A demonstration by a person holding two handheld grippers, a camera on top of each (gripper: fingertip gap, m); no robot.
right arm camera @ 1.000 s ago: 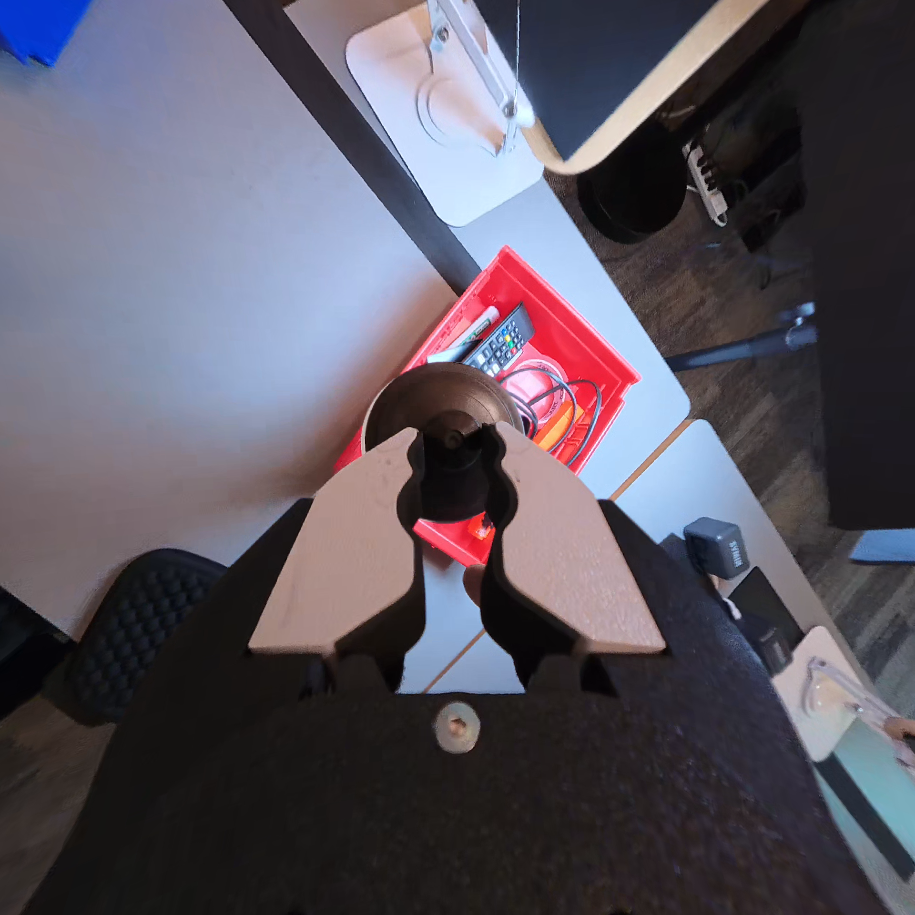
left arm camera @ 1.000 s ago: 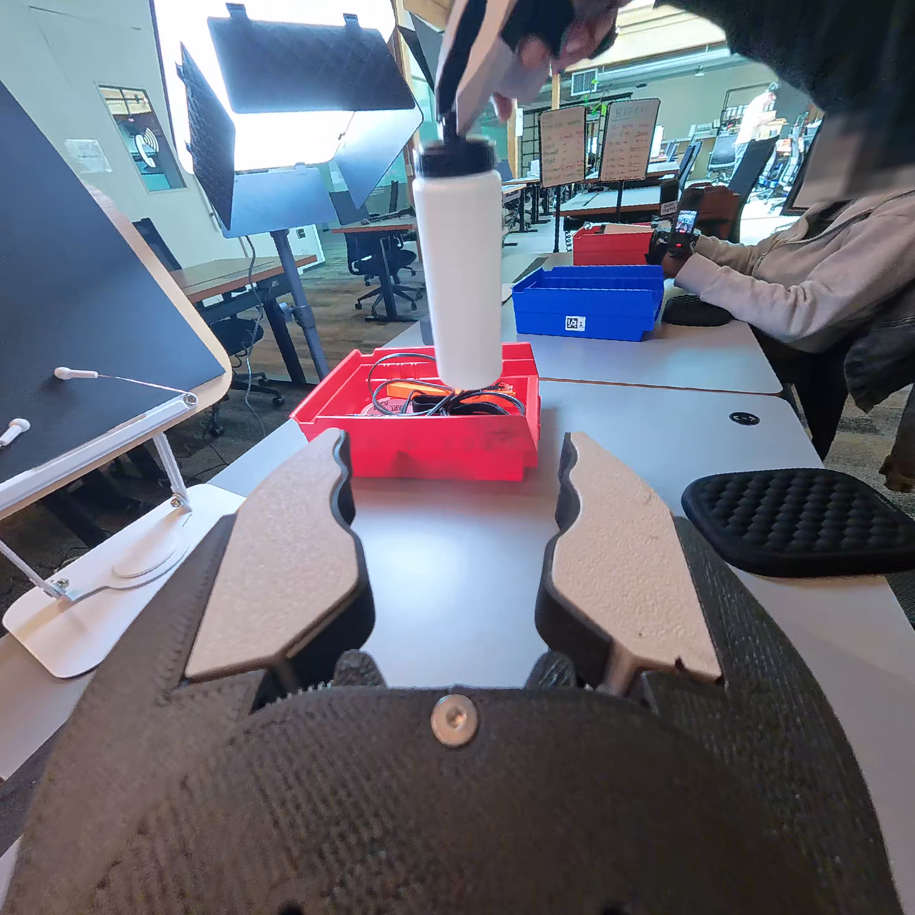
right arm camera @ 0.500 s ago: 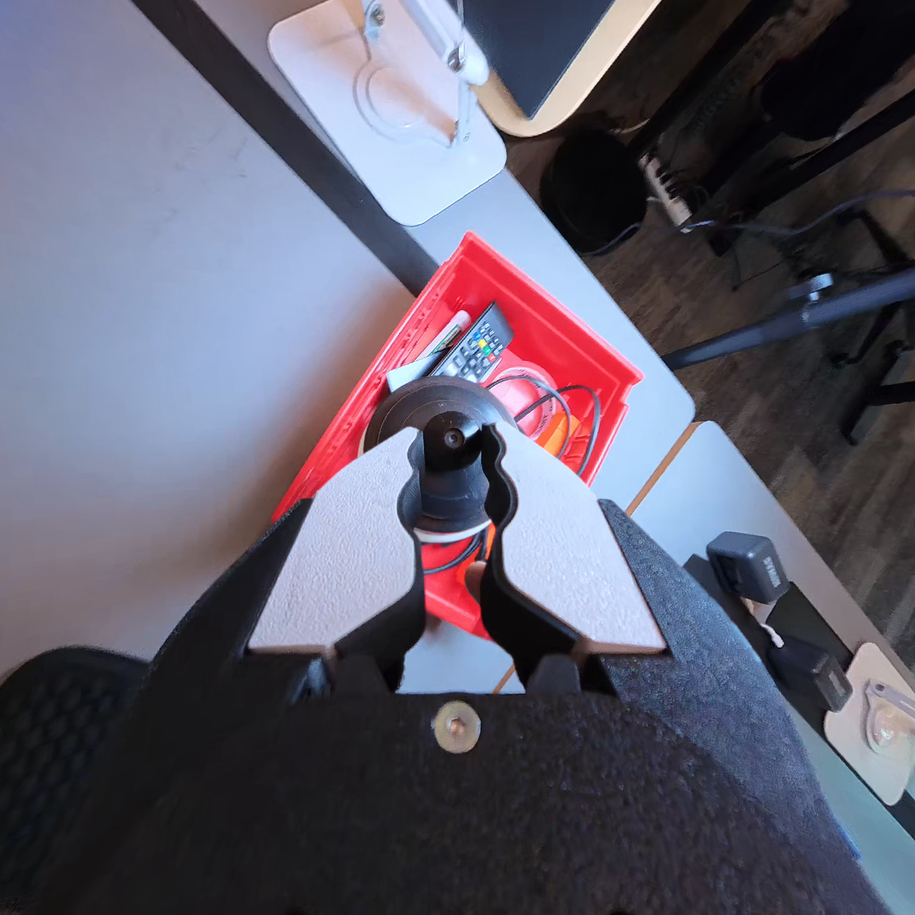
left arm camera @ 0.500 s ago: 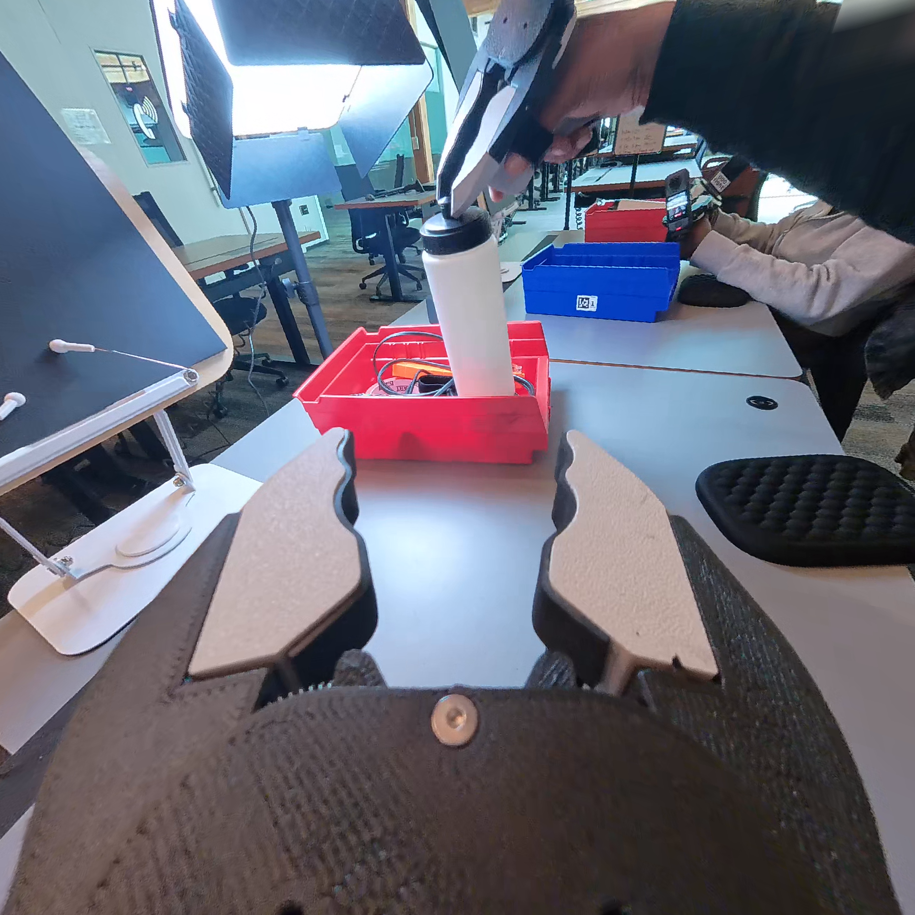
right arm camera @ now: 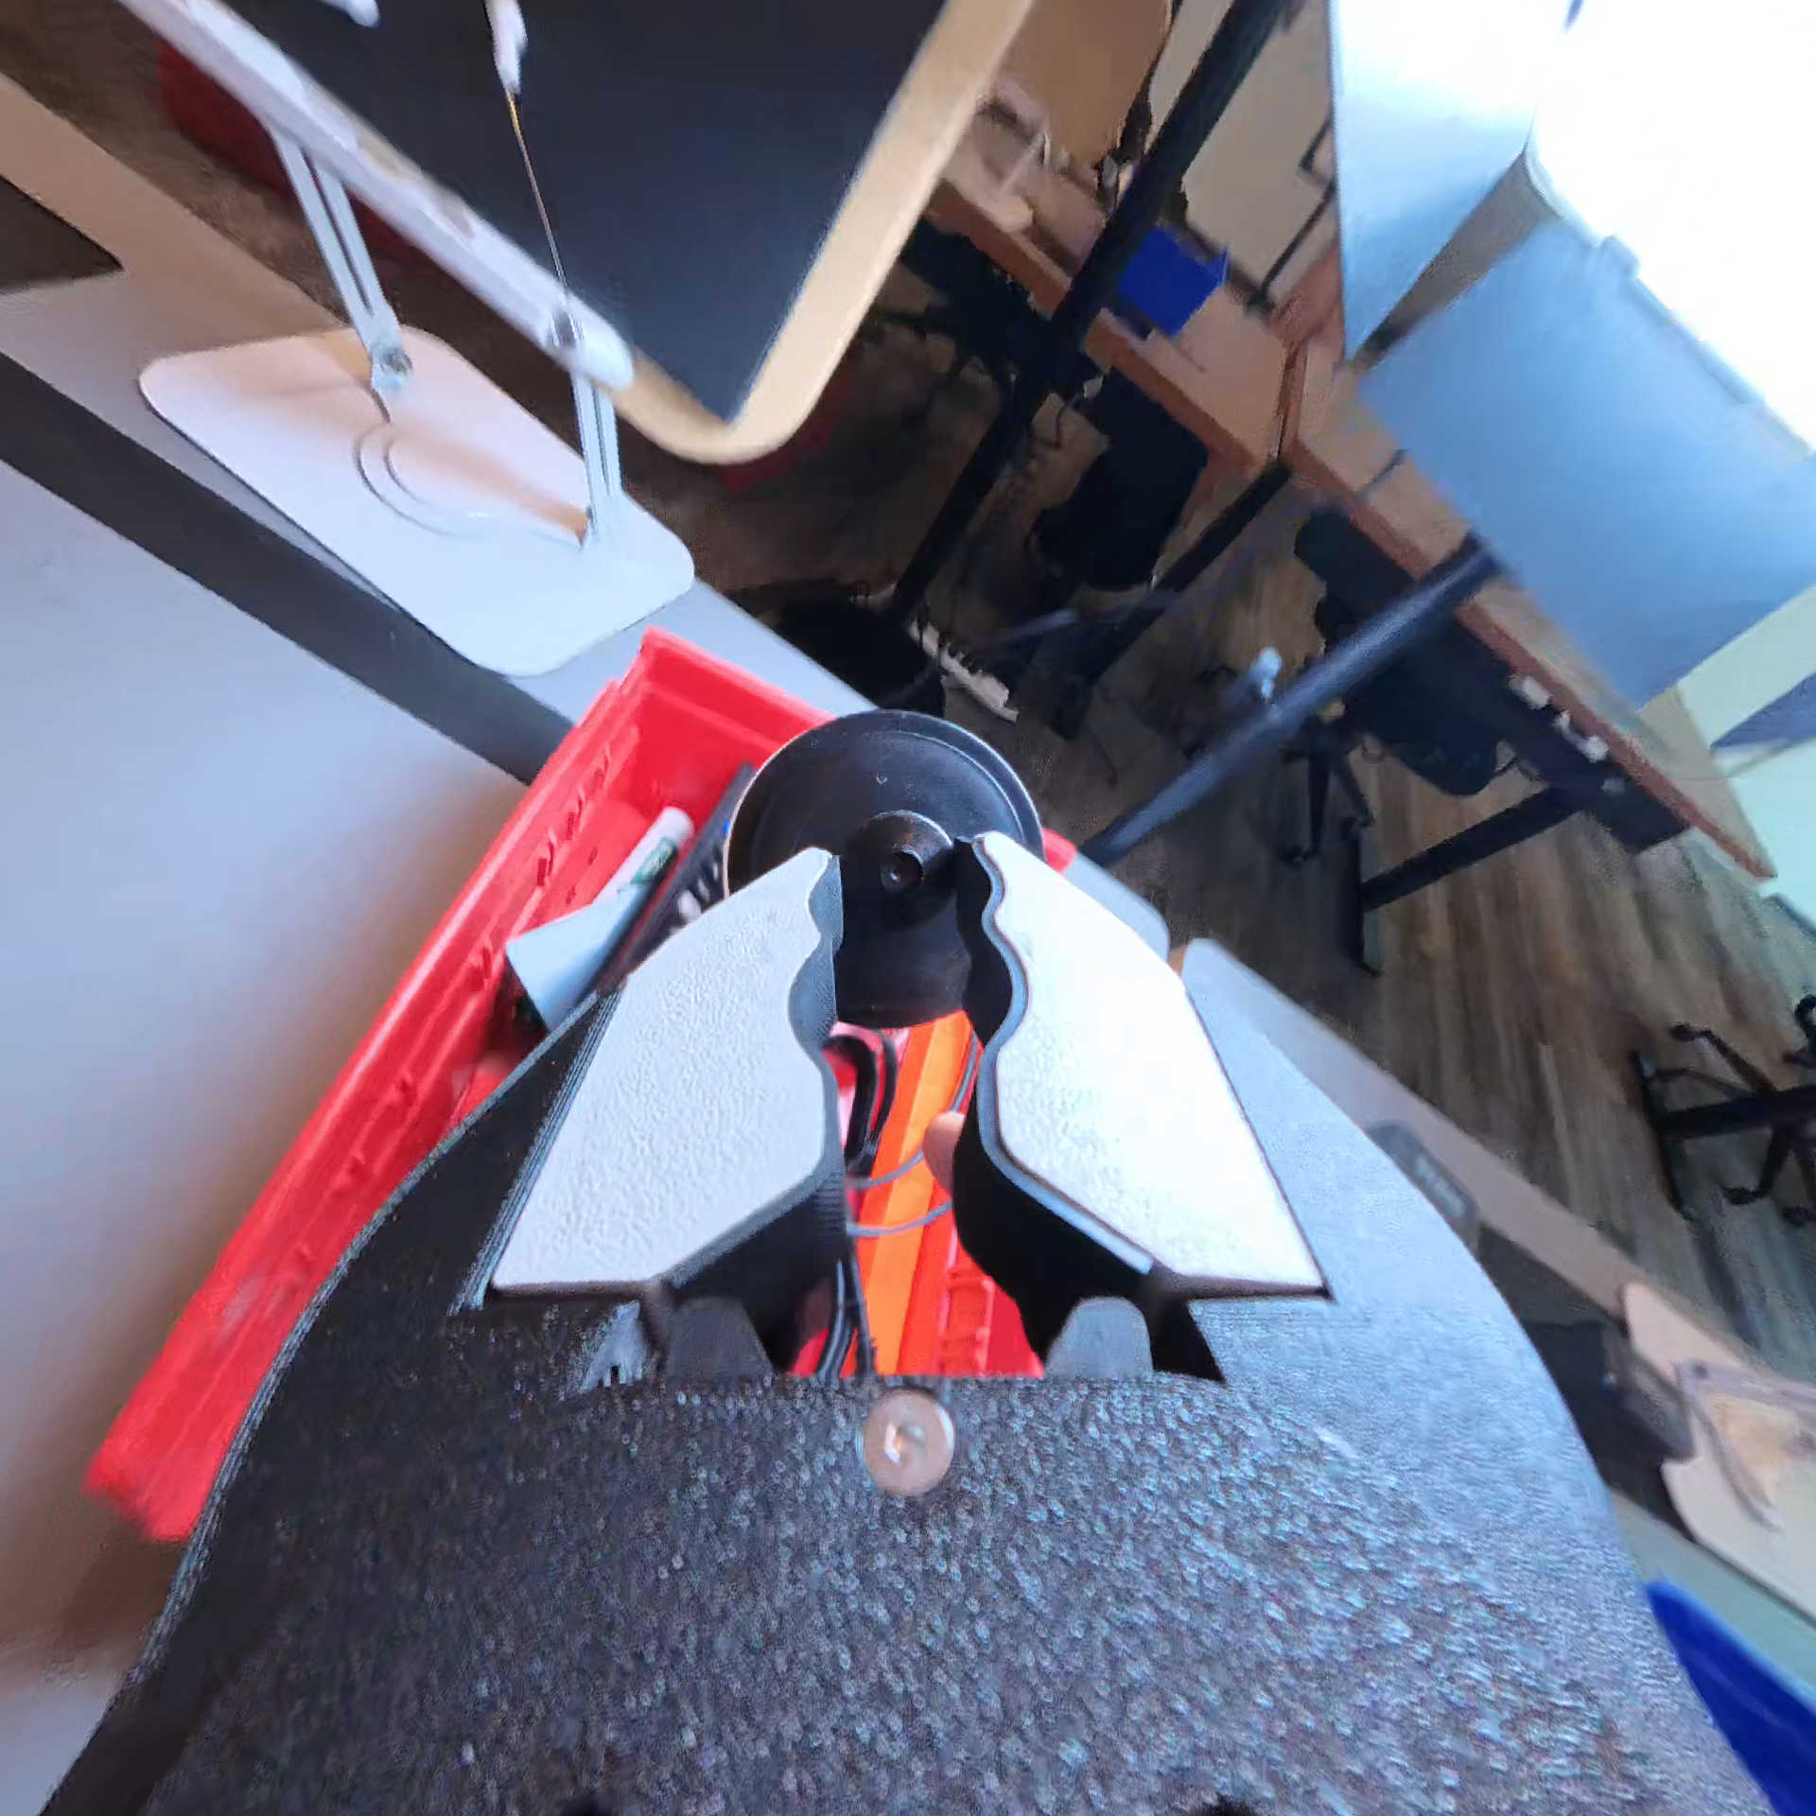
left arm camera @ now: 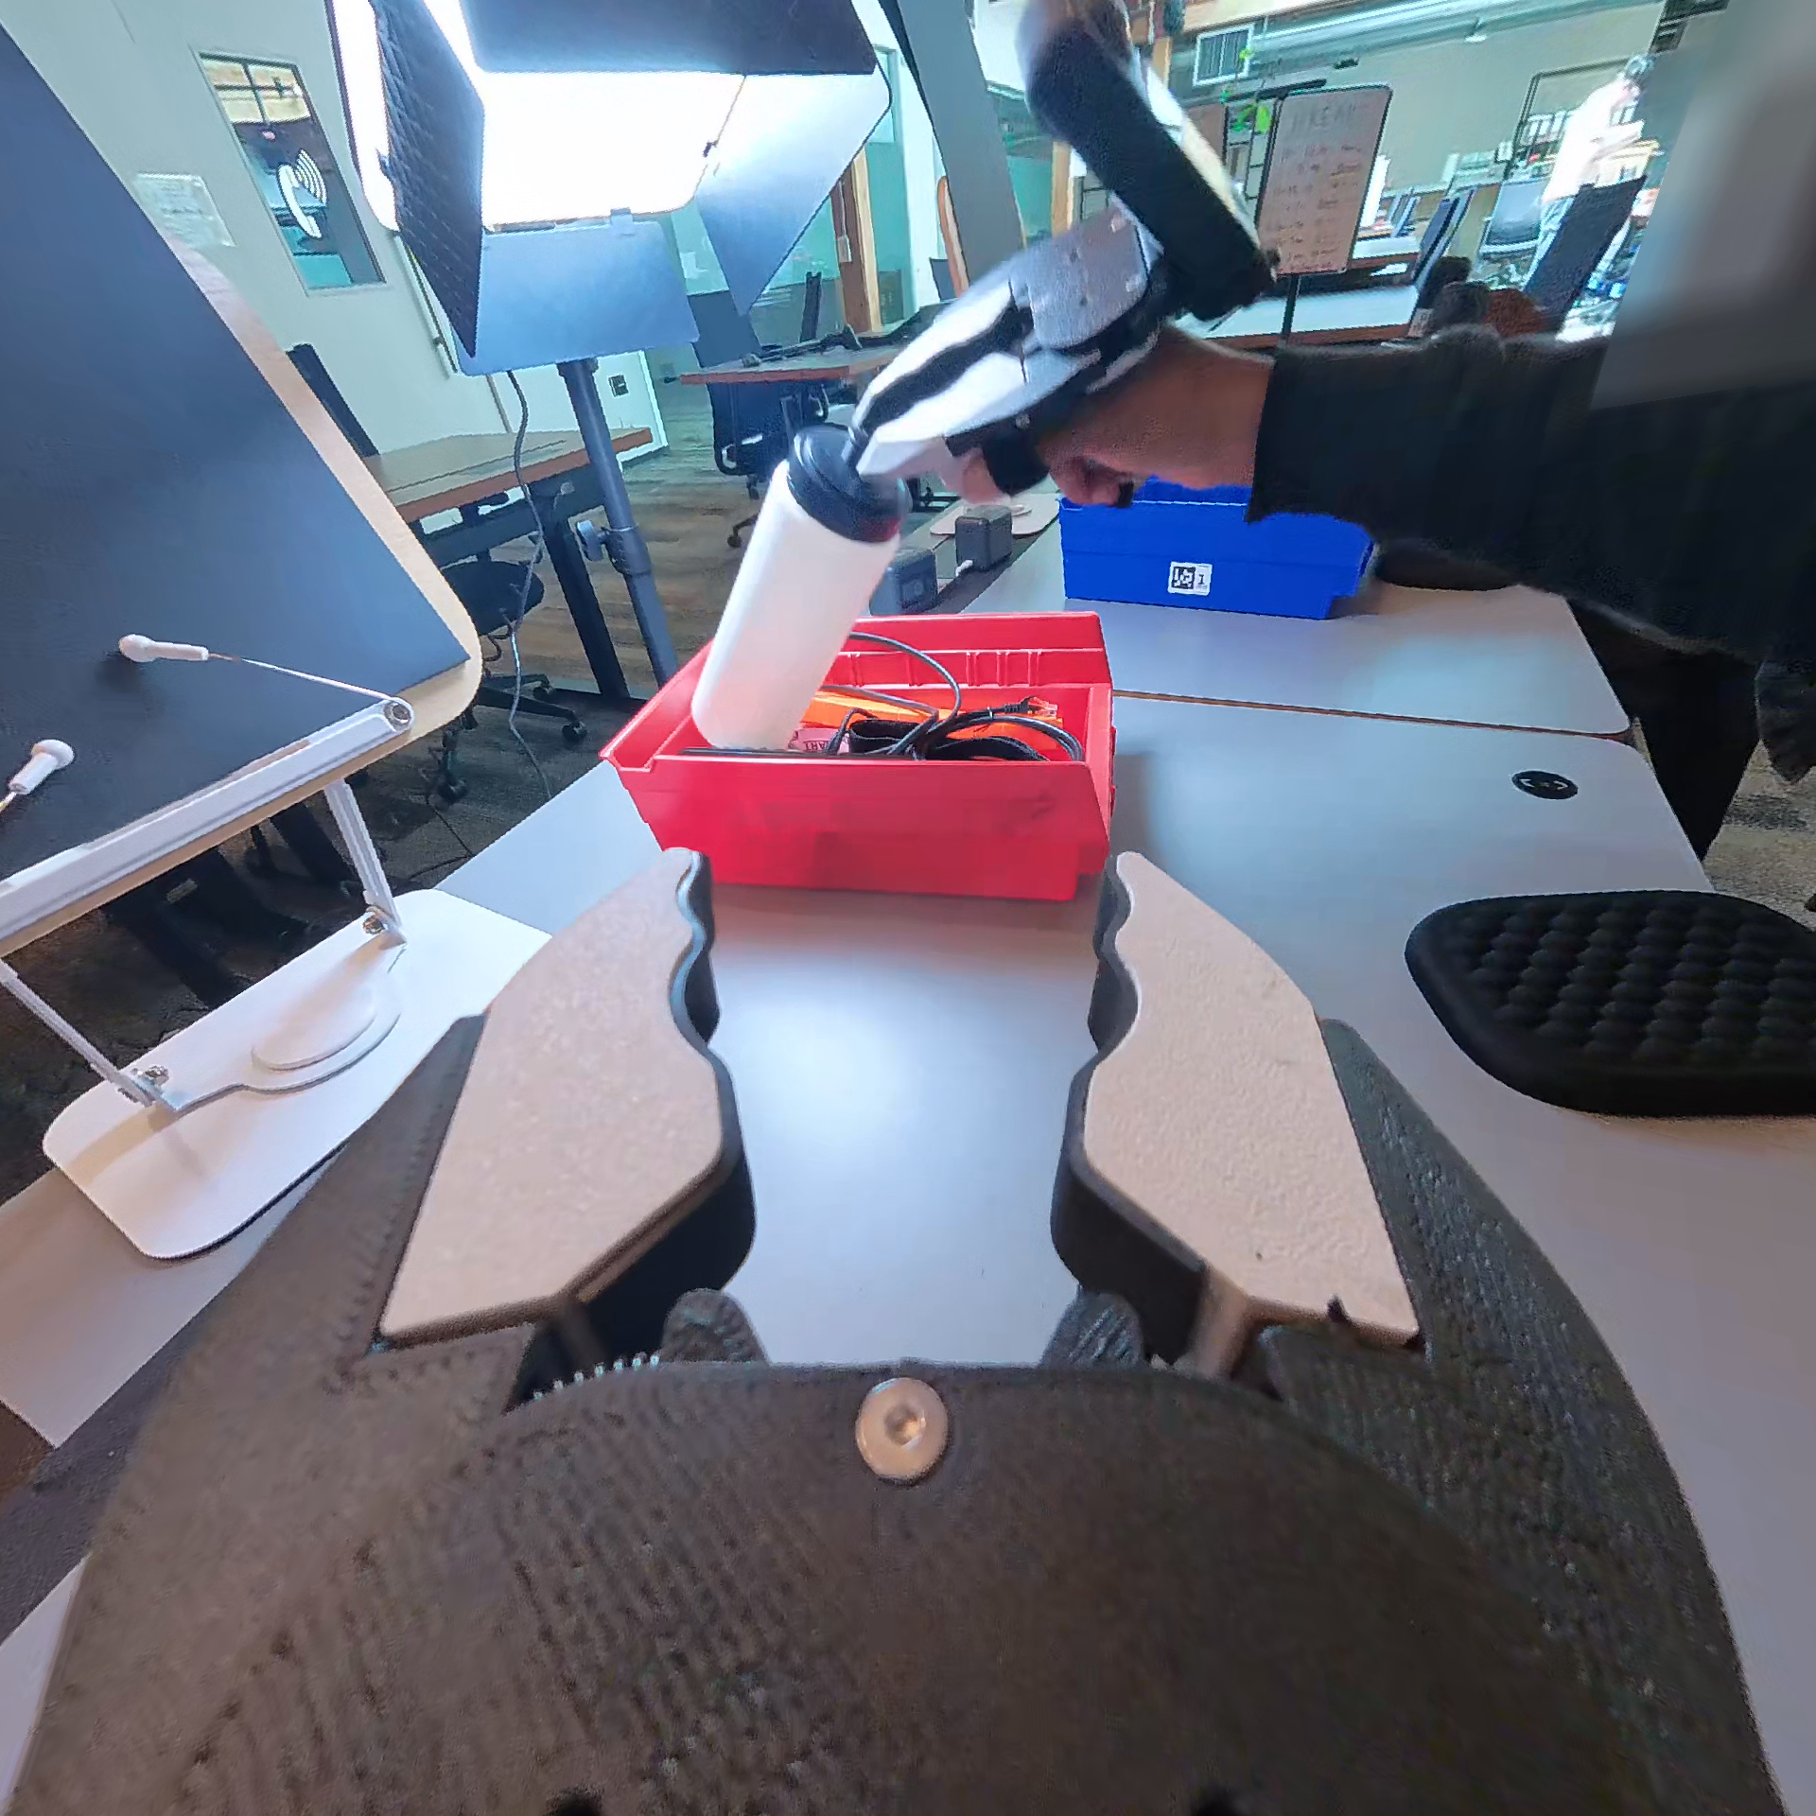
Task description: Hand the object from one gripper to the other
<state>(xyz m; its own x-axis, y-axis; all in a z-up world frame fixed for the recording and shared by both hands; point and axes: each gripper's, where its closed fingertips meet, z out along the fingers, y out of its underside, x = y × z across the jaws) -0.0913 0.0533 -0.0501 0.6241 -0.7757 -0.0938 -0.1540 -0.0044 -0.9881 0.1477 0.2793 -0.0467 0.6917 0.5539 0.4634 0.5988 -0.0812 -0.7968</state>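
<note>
White plastic bottle (left arm camera: 786, 599) with a black cap (left arm camera: 843, 483) is the thing to watch here, and it's tilted pretty hard, cap end up and leaning toward the right gripper (left arm camera: 870, 454) that has it clamped by the black nozzle (right arm camera: 899, 919) on top. From the right wrist view you're looking straight down the cap, with the two pale fingers (right arm camera: 688, 1061) closed on either side of that nozzle. The bottle's bottom end dips into the red bin (left arm camera: 884, 816), at the bin's far-left corner as seen from the left gripper (left arm camera: 899, 968), though I can't tell if it's actually resting on the stuff inside. The bin also has a tangle of black cables (left arm camera: 934, 732), something orange (right arm camera: 919, 1130), a marker (right arm camera: 653, 860) and what looks like a remote, mostly hidden. The left gripper is low over the grey table (left arm camera: 1327, 845), straight in front of the bin, fingers spread wide apart with nothing between them, well apart from the bottle. A black wrist pad (left arm camera: 1621, 997) sits off to its right, a white stand base (left arm camera: 255, 1091) to its left, and a blue bin (left arm camera: 1209, 560) lies farther ahead, beyond the red one.
</note>
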